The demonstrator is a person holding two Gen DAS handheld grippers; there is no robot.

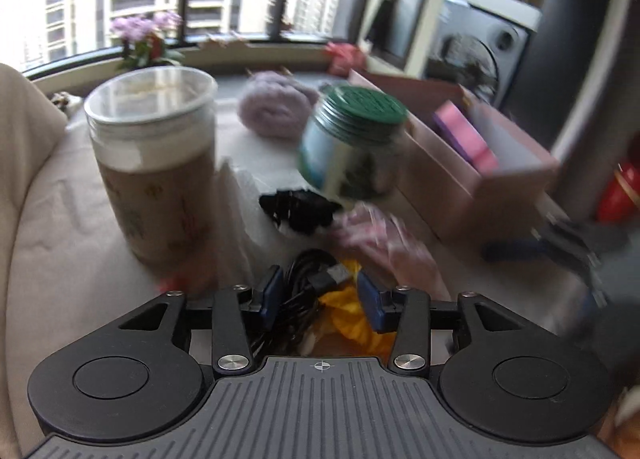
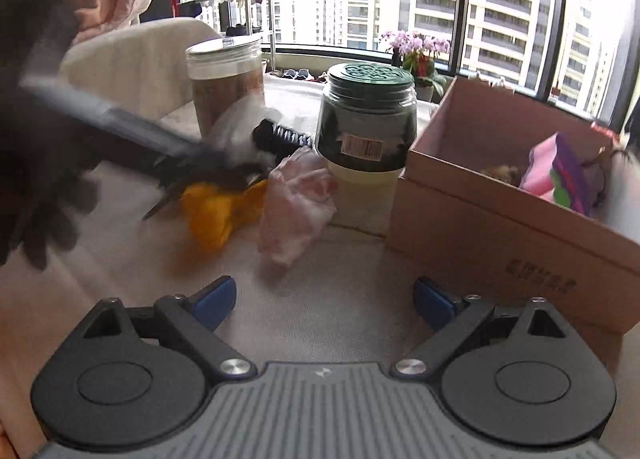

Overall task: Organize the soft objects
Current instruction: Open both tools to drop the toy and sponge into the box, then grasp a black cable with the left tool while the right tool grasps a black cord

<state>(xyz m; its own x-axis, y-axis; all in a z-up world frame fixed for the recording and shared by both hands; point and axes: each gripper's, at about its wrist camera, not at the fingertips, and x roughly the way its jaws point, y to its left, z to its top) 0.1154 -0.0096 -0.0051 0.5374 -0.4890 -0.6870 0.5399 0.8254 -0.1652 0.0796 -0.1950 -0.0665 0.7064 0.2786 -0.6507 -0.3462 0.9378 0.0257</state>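
Observation:
My left gripper (image 1: 320,295) sits low over a coiled black cable (image 1: 308,283) and an orange soft thing (image 1: 352,323); its blue pads (image 1: 370,305) stand either side of the cable with a gap, so I cannot tell if it grips. It shows blurred in the right wrist view (image 2: 216,171) above the orange soft thing (image 2: 216,211). A pink crumpled soft thing (image 2: 298,203) lies beside a green-lidded jar (image 2: 366,119). My right gripper (image 2: 324,303) is open and empty above the beige cloth surface. A purple woolly ball (image 1: 276,109) lies farther back.
A tall clear-lidded canister (image 1: 156,163) stands left. An open cardboard box (image 2: 500,195) holding pink and purple items stands right. A black scrunchie-like item (image 1: 300,211) and white tissue (image 1: 244,199) lie between the jars. A window sill with flowers (image 2: 416,47) is behind.

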